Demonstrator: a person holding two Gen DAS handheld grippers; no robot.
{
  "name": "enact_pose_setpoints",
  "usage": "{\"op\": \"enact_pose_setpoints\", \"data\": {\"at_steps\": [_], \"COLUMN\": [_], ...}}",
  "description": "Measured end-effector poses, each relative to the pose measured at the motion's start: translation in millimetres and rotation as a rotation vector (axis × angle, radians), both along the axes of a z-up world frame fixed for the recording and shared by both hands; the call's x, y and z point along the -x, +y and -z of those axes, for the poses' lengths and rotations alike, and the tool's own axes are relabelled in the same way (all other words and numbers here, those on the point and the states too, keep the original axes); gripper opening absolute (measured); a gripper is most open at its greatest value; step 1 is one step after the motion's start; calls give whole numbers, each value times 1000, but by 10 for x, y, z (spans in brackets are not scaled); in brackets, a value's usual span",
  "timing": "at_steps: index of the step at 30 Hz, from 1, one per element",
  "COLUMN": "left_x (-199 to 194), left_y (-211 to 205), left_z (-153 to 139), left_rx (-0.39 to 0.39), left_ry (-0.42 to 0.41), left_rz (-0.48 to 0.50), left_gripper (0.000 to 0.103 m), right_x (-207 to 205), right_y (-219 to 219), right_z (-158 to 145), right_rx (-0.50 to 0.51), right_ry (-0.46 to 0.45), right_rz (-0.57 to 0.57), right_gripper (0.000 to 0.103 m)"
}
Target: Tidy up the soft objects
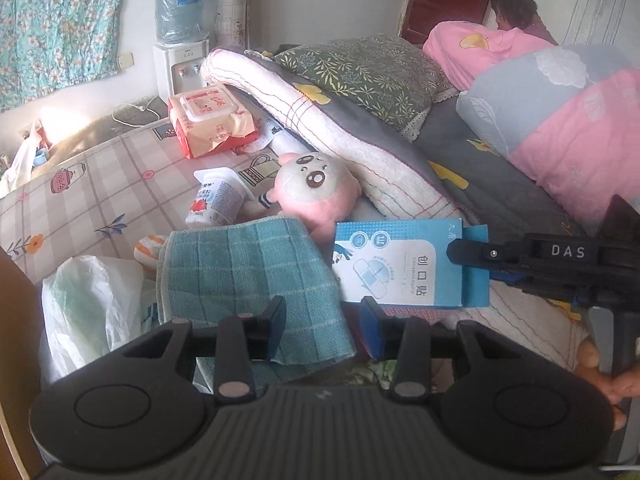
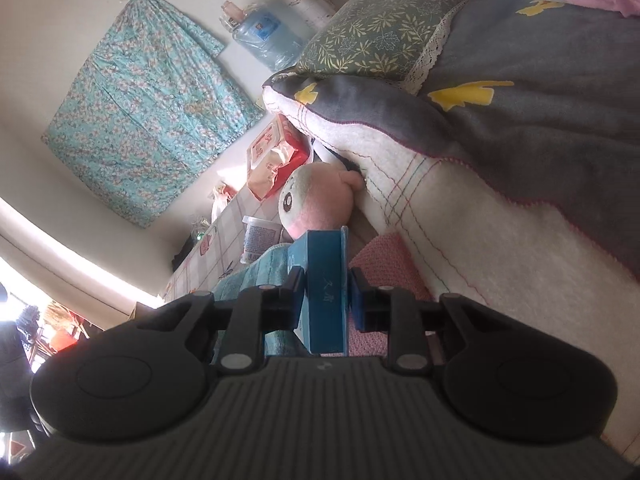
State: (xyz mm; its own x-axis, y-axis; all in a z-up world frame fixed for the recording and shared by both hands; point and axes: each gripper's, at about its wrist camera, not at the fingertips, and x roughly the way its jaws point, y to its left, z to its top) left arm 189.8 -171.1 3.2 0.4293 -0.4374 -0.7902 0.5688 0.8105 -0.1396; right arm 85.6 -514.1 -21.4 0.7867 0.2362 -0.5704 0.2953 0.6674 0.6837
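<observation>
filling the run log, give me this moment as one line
task: organize soft objects | right gripper: shut on blue box, held above bed | left gripper: open, over teal towel | pink plush: untouched

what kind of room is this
Most likely a bedroom in a home: a bed with a leaf-print pillow and folded quilts, plus a water dispenser against the wall.
</observation>
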Motion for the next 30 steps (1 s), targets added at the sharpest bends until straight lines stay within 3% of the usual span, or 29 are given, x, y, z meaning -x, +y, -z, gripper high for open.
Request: {"op": "enact_pose_setpoints", "data": {"at_steps": [6,10,14,19,22,30], "left_x": [-49,-165,-239,-303,-320,-343], "left_y": [4,64,11,-65,-75,-122], "left_z": [400,619,710,836,844,842], "left_rx": [130,193,188,165,171,176], "left_ry": [299,402,420,427,428,418], "left_rz": [-51,-142,-159,-172,-166,-128], "left_gripper": [40,39,39,40,41,44], "right_x": [289,338,345,356,399,-24], "right_y": [132,153,192,176,128,-87], "right_z": [223,336,407,289,155,147], "right_rx": [-104,-130,-115,34,118,85], "right_ry": [-3,23,60,70,33,8], "right_rz": [1,-29,-70,-84,-74,-133], "right_gripper": [24,25,28,47,50,50]}}
